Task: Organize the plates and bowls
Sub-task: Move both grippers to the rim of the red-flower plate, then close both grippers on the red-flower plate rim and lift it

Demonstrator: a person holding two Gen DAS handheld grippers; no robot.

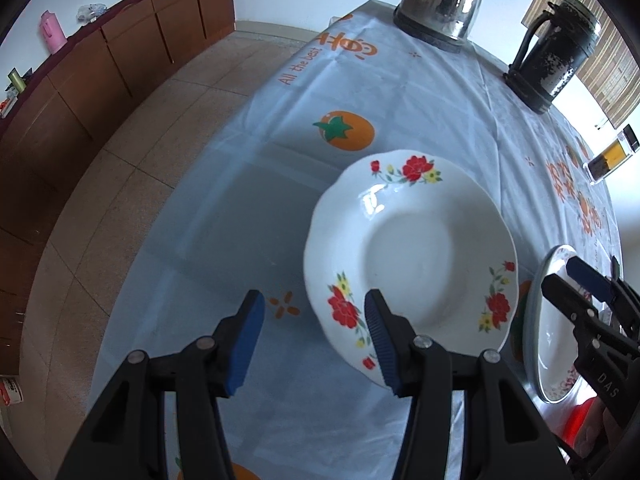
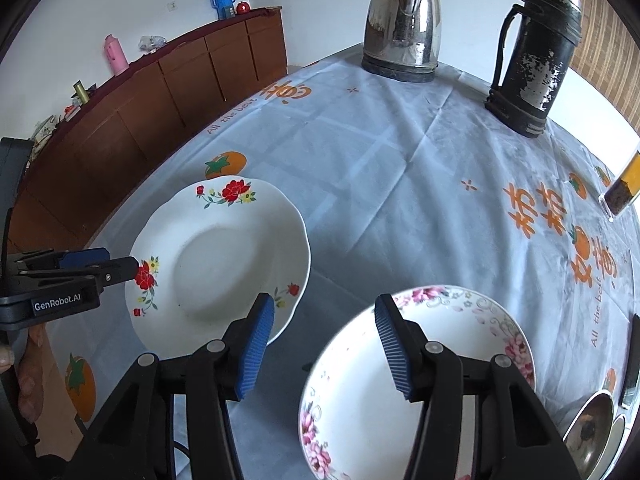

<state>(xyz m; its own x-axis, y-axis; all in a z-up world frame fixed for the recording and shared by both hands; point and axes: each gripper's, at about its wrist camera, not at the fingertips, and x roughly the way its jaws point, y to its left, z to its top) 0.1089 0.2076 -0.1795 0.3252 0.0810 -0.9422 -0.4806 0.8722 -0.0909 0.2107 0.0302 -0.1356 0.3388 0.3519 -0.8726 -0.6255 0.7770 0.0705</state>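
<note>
A white plate with red flowers (image 1: 412, 248) lies on the table; it also shows in the right wrist view (image 2: 216, 264). My left gripper (image 1: 314, 340) is open, its right finger over the plate's near rim and its left finger outside it. A second white plate with pink flowers (image 2: 420, 384) lies to the right; it shows edge-on in the left wrist view (image 1: 554, 344). My right gripper (image 2: 324, 348) is open, its right finger over the pink plate's left rim. From the right wrist view my left gripper (image 2: 116, 266) reaches the red plate's left rim.
A light blue tablecloth (image 2: 400, 168) with orange fruit prints covers the table. A steel kettle (image 2: 404, 36) and a black flask (image 2: 532, 52) stand at the far side. A glass jar (image 2: 622, 188) and steel bowls (image 2: 592, 436) sit at the right. A brown cabinet (image 1: 100, 76) lines the left wall.
</note>
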